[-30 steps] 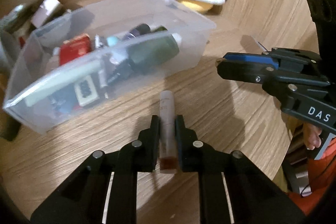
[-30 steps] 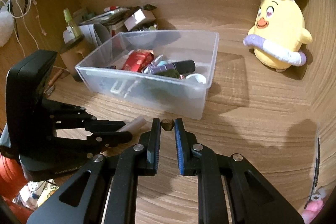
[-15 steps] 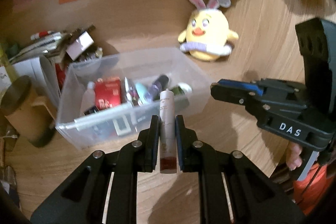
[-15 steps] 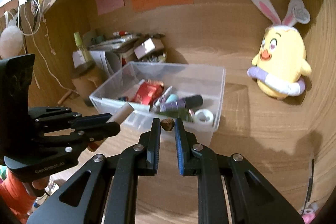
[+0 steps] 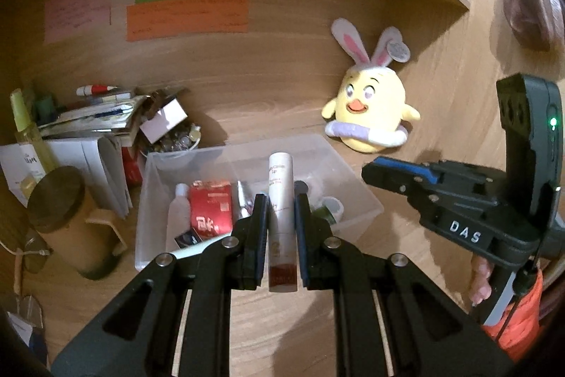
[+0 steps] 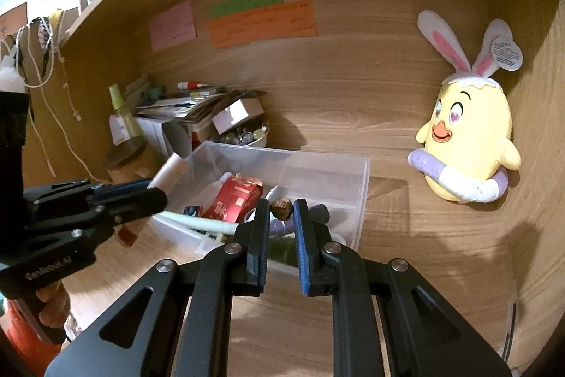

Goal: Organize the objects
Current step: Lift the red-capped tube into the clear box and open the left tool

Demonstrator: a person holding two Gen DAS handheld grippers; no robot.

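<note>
On the left I see a brown cup (image 5: 67,221) on the table (image 5: 268,334). My left hand-held gripper (image 5: 280,228) is clamped on a white tube (image 5: 280,196) and holds it over the clear box (image 5: 356,196). The box has a red packet (image 5: 210,211) inside. My right hand-held gripper (image 6: 280,228) is squeezed tight on a small brown thing (image 6: 281,208) at its tips, above the same box. A yellow bunny toy (image 6: 466,147) sits far right.

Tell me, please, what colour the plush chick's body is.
Yellow; the plush chick shows best in the right wrist view.
</note>
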